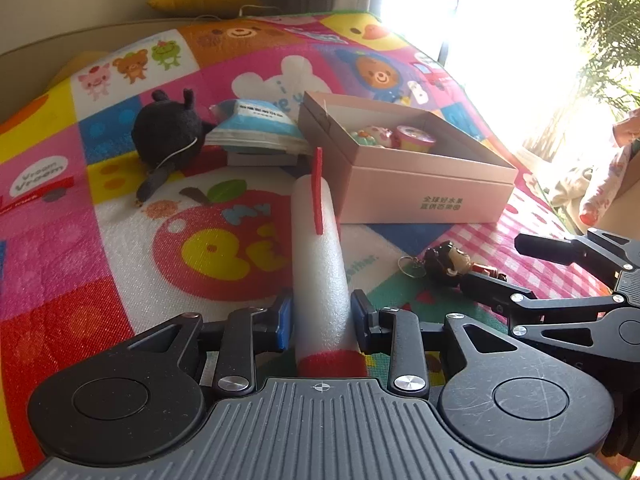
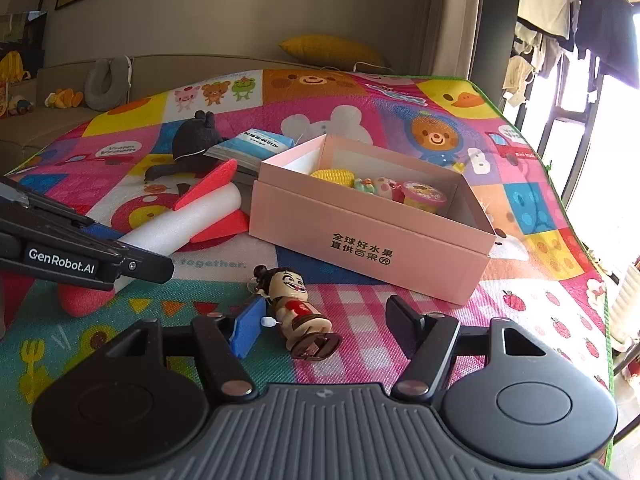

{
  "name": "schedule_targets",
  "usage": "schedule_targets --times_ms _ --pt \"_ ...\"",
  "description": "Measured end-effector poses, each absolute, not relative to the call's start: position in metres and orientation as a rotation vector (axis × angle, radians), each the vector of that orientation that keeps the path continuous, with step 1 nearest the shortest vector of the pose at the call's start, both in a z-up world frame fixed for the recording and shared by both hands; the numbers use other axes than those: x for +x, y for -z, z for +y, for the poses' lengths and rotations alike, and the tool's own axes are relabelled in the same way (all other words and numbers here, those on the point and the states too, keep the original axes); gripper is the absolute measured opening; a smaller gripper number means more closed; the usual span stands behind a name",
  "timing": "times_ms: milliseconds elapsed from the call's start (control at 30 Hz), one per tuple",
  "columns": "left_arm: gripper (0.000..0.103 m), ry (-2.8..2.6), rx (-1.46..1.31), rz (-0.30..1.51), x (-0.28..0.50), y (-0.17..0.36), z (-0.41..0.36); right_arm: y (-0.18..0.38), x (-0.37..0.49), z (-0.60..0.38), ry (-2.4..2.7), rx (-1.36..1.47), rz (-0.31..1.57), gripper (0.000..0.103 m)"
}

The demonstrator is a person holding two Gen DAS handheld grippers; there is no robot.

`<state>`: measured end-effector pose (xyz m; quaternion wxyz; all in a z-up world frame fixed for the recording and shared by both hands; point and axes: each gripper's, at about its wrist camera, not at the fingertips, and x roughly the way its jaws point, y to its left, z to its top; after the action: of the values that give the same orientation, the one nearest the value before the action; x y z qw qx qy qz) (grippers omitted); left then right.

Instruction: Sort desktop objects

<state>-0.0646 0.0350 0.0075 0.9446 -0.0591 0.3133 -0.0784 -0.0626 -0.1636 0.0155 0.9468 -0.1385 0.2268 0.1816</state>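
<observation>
Foam rocket [image 1: 318,264] lies clamped in the left gripper [image 1: 322,316] — pink box [image 1: 424,196] at one o'clock; lift clear of its wall. Right gripper [image 2: 324,328] straddles, unclosed, the wind-up doll [image 2: 294,308].

The left gripper [image 1: 322,316] points forward and somewhat downward, its two blue-padded fingers [image 1: 285,322] drawn in close and clamped on the white foam rocket [image 1: 318,264], whose body runs out ahead between them while its red nose lies back toward the gripper body. The right gripper [image 2: 324,330] sits just to the right of it, angled forward and down, its jaws standing apart with the blue pad [image 2: 248,330] beside the small wind-up figure [image 2: 298,314] and the far pad well clear of it. Neither a hand nor a sleeve shows behind either gripper.
</observation>
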Motion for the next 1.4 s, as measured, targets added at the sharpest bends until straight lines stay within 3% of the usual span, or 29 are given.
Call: schedule_targets --times_ms 133,300,400,467,500,700,833,1033,1100,1133,1167,1233,1300,1367,1400 --pt "0.035 0.185 -0.142 0.654 -0.076 -0.013 0.031 -0.017 -0.056 -0.172 -0.348 -0.216 0.499 0.079" --pt "0.038 0.272 -0.087 0.669 -0.090 -0.017 0.026 -0.020 -0.061 -0.184 -0.327 -0.151 0.469 0.079" --pt "0.054 0.252 -0.026 0.659 -0.096 -0.017 0.029 -0.018 -0.065 -0.184 -0.335 -0.153 0.483 0.079" --pt "0.076 0.205 -0.001 0.649 -0.095 -0.018 0.037 -0.019 -0.064 -0.182 -0.333 -0.160 0.499 0.079" --pt "0.078 0.185 0.000 0.648 -0.094 -0.020 0.042 -0.020 -0.063 -0.180 -0.333 -0.171 0.511 0.079" --pt "0.076 0.129 -0.032 0.662 -0.081 -0.028 0.068 -0.020 -0.048 -0.159 -0.440 -0.229 0.572 0.075" --pt "0.080 0.206 -0.080 0.659 -0.081 -0.031 0.064 -0.019 -0.038 -0.147 -0.480 -0.264 0.633 0.029" --pt "0.081 0.204 0.030 0.664 -0.059 -0.028 0.036 -0.035 -0.058 -0.154 -0.466 -0.264 0.581 0.030" --pt "0.071 0.162 0.038 0.683 -0.043 -0.023 0.034 -0.040 -0.065 -0.159 -0.441 -0.252 0.553 0.030" --pt "0.056 0.157 0.024 0.697 -0.037 -0.021 0.036 -0.042 -0.067 -0.160 -0.433 -0.237 0.552 0.030" --pt "0.049 0.155 0.013 0.708 -0.033 -0.020 0.038 -0.044 -0.067 -0.161 -0.433 -0.216 0.565 0.030" --pt "0.050 0.146 0.011 0.714 -0.030 -0.019 0.043 -0.045 -0.065 -0.159 -0.440 -0.172 0.593 0.030" --pt "0.055 0.139 0.001 0.712 -0.036 -0.022 0.049 -0.048 -0.062 -0.156 -0.447 -0.140 0.606 0.029" --pt "0.084 0.160 -0.032 0.699 -0.047 -0.027 0.057 -0.051 -0.062 -0.152 -0.448 -0.141 0.579 0.030" --pt "0.090 0.168 -0.043 0.680 -0.054 -0.029 0.060 -0.052 -0.062 -0.151 -0.440 -0.150 0.555 0.030"
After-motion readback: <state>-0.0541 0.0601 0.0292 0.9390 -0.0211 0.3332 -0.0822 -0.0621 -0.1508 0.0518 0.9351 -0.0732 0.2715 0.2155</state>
